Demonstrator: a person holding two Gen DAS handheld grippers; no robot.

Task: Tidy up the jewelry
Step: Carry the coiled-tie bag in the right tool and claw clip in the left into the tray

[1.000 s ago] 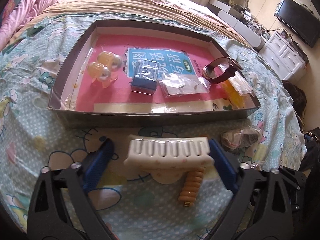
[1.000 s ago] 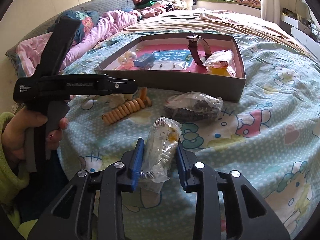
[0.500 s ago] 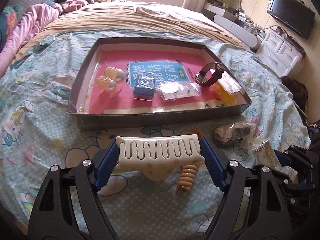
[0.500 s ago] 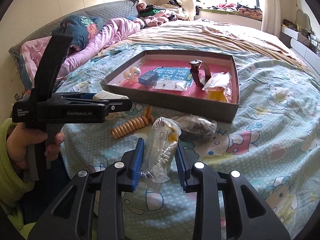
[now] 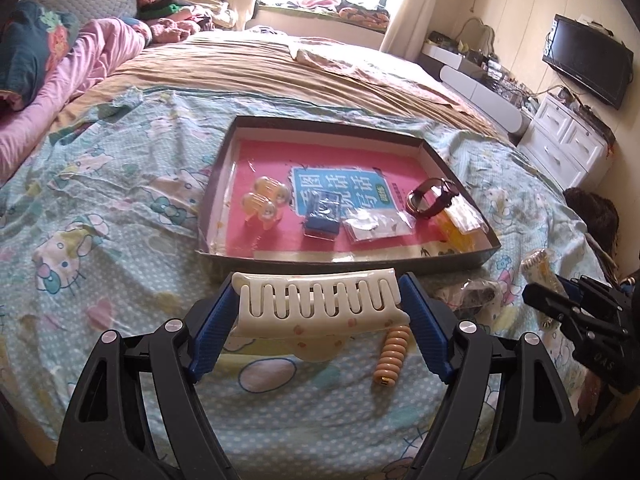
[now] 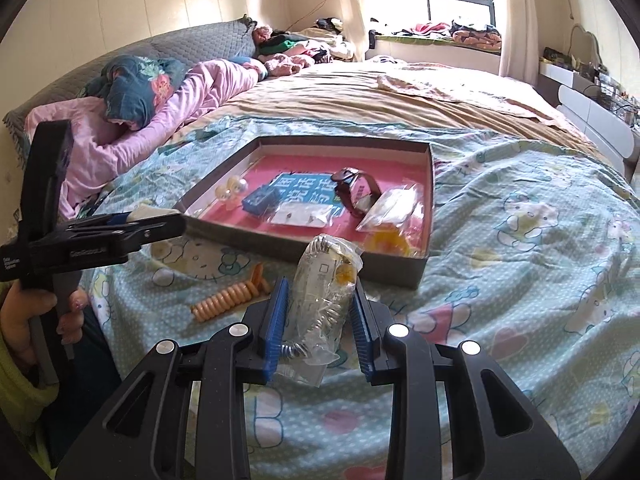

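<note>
Left wrist view: left claw [image 5: 319,312] clamped on white hair claw clip [image 5: 318,304], held above bed, near box [image 5: 456,264] front wall. Right claw [image 6: 318,320] clamped on bagged jewelry [image 6: 326,280]. Risk: slick plastic slips from pads; clip teeth may snag box wall.

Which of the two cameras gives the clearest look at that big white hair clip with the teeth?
The left wrist view. The white hair clip fills the centre, held between the left gripper jaws, teeth fully visible. The right wrist view shows only a pale sliver of it, seen edge-on and mostly hidden by that gripper.
</note>
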